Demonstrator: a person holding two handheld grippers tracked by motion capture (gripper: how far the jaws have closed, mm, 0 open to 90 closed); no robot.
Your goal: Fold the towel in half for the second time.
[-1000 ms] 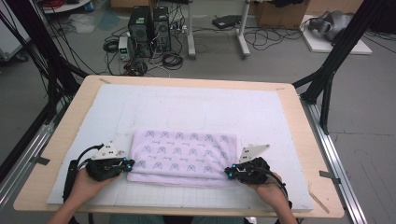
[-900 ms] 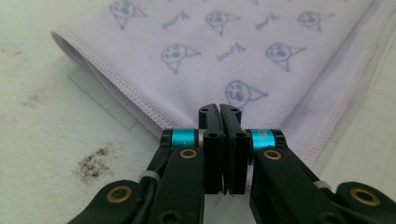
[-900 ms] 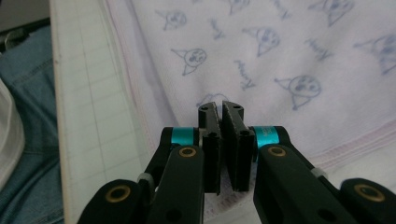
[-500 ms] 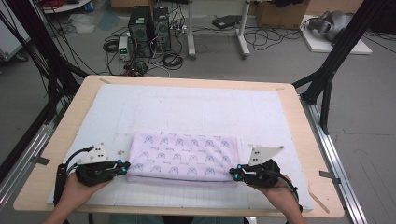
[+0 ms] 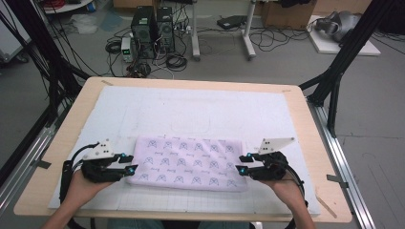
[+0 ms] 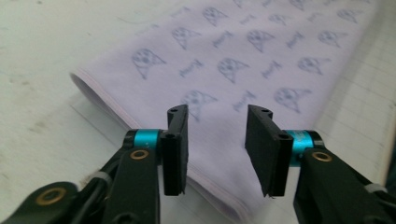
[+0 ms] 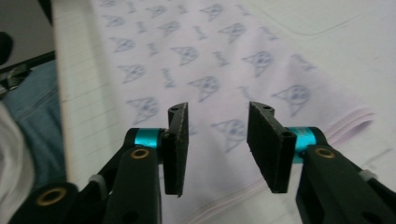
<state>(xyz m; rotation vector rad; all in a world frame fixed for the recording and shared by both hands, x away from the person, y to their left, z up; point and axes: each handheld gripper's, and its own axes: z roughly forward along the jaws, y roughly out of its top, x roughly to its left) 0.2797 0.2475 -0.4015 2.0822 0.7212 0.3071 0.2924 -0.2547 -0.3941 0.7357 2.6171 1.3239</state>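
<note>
A folded lavender cloth (image 5: 188,162) printed with small grey figures lies flat on the white mat, toward the near side. My left gripper (image 5: 128,163) sits at the cloth's left end, open, its fingertips just over the hem. In the left gripper view the cloth (image 6: 243,56) spreads ahead, and that gripper (image 6: 218,112) has nothing between its black jaws. My right gripper (image 5: 242,164) is at the cloth's right end, also open. The right gripper view has the cloth (image 7: 187,51) below and beyond the right gripper (image 7: 217,108), with layered folded edges at the right.
The white gridded mat (image 5: 200,109) covers a wooden table (image 5: 57,143); its far half is bare. Black frame posts (image 5: 334,81) stand at both sides. Computers and cables (image 5: 153,33) sit on the floor beyond. The near table edge is close behind both hands.
Both grippers have drawn back a little outward from the cloth's ends and now stand open. The cloth lies settled in nearly the same place.
</note>
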